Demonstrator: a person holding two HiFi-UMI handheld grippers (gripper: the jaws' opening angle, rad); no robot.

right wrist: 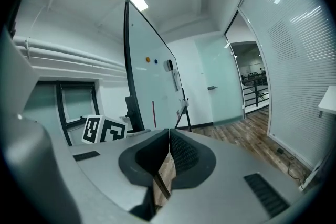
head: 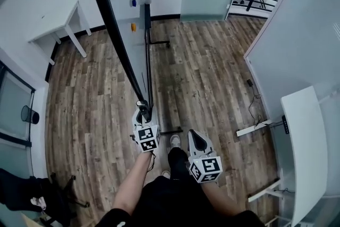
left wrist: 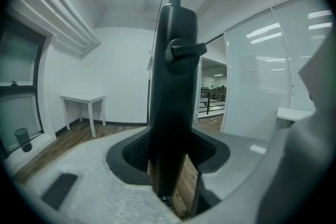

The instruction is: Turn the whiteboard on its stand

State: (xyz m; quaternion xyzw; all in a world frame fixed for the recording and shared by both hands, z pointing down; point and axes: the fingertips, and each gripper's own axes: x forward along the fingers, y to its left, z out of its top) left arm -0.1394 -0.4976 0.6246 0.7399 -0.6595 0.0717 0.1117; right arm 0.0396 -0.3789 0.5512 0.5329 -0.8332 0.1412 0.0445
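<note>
Our left gripper (head: 142,113) is clamped, jaws wide, on a dark upright post (left wrist: 170,113) with a knob. It looks like the stand's post, at the near lower corner of the whiteboard (head: 123,2), which stands edge-on to us. Our right gripper (head: 195,138), just right of the whiteboard, has its jaws pressed together on nothing. Right of the whiteboard the wooden floor (head: 212,77) lies open up to a white desk (head: 303,135). Left of the whiteboard, a small white table (head: 61,24) stands by the wall. The left gripper's cube (right wrist: 105,129) bears square black-and-white markers.

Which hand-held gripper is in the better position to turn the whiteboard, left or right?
Left. The left hand-held gripper clamps the whiteboard's dark frame, so it can probably push it round. The right hand-held gripper is shut, empty and apart from it.
</note>
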